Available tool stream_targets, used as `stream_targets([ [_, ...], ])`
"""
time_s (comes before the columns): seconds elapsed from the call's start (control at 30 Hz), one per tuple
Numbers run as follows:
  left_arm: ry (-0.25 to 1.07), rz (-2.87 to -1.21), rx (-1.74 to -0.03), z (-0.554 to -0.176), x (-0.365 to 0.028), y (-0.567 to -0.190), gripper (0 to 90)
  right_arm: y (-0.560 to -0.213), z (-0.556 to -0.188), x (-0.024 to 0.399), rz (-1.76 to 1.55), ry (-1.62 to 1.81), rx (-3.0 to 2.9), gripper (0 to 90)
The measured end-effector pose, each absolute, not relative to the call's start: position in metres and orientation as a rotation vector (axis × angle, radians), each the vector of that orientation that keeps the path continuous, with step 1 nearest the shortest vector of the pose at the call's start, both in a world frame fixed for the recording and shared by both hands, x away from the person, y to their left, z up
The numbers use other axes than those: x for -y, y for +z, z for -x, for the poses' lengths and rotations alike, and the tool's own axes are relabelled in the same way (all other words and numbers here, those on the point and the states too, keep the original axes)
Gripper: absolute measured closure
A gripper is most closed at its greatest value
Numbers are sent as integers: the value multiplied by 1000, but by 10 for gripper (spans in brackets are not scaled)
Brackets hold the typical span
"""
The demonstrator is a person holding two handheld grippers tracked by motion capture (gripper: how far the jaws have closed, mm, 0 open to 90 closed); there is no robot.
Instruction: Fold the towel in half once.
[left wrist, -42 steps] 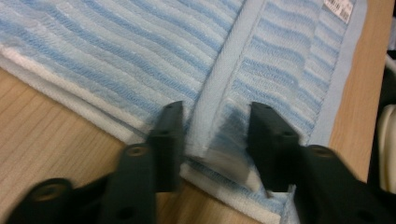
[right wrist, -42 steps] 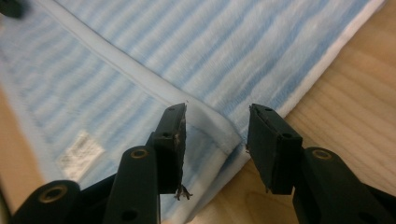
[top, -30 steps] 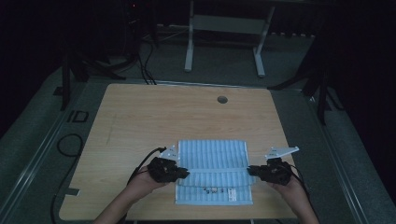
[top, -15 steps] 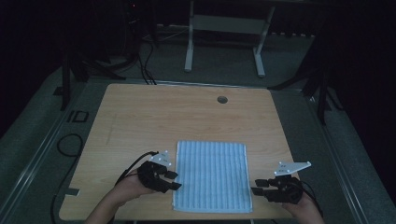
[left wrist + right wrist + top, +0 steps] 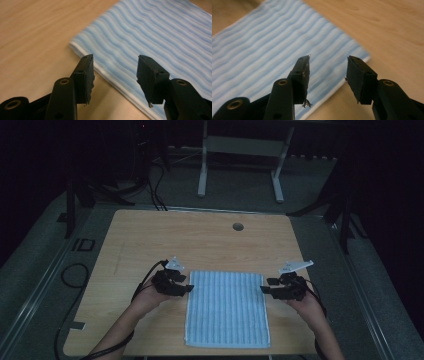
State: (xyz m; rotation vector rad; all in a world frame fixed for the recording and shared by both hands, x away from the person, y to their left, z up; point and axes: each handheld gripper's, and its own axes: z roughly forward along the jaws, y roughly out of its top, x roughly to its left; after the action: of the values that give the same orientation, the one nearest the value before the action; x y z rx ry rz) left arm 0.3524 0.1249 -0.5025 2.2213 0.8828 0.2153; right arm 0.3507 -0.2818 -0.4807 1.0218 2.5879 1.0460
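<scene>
A folded towel with blue and white stripes lies flat near the front edge of the wooden table. My left gripper is at the towel's far left corner and my right gripper at its far right corner, both pointing inward. In the left gripper view the left gripper is open over the towel's edge, its jaws having just been opening with nothing pinched. The right gripper is likewise open above the towel's corner after opening, touching nothing.
A round cable hole sits in the table's far side. A black cable loops on the floor at the left, and a white desk frame stands behind the table. Dark floor surrounds the table.
Both grippers let go of the towel's sides, opened and pulled outward toward the person. They then moved up to the towel's far corners. The towel now lies flat and longer.
</scene>
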Motion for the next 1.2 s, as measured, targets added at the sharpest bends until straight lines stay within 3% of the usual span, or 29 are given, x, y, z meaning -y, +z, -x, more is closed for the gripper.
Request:
stream_targets([
  [0.23, 194, -2173, -969, -392, -138, -511, 448, -496, -393, 284, -1133, 974, -2610, 415],
  [0.5, 97, -2181, -950, -408, -132, -529, 396, -521, -419, 283, -1237, 963, -2679, 383],
  [0.57, 90, -2208, -951, -410, -126, -532, 395, -525, -421, 282, -1237, 945, -2689, 386],
  [0.7, 100, -2271, -952, -414, -117, -540, 403, -529, -422, 279, -1227, 911, -2685, 499],
  [0.9, 100, -2280, -941, -418, -110, -543, 538, -532, -425, 273, -1196, 865, -2694, 654],
  [1.0, 86, -2292, -922, -420, -104, -542, 720, -532, -429, 271, -1211, 857, -2713, 799],
  [1.07, 89, -2269, -916, -422, -102, -538, 850, -529, -431, 270, -1197, 847, -2683, 846],
  [1.2, 128, -2232, -940, -431, -100, -527, 869, -521, -439, 271, -1223, 869, -2628, 858],
])
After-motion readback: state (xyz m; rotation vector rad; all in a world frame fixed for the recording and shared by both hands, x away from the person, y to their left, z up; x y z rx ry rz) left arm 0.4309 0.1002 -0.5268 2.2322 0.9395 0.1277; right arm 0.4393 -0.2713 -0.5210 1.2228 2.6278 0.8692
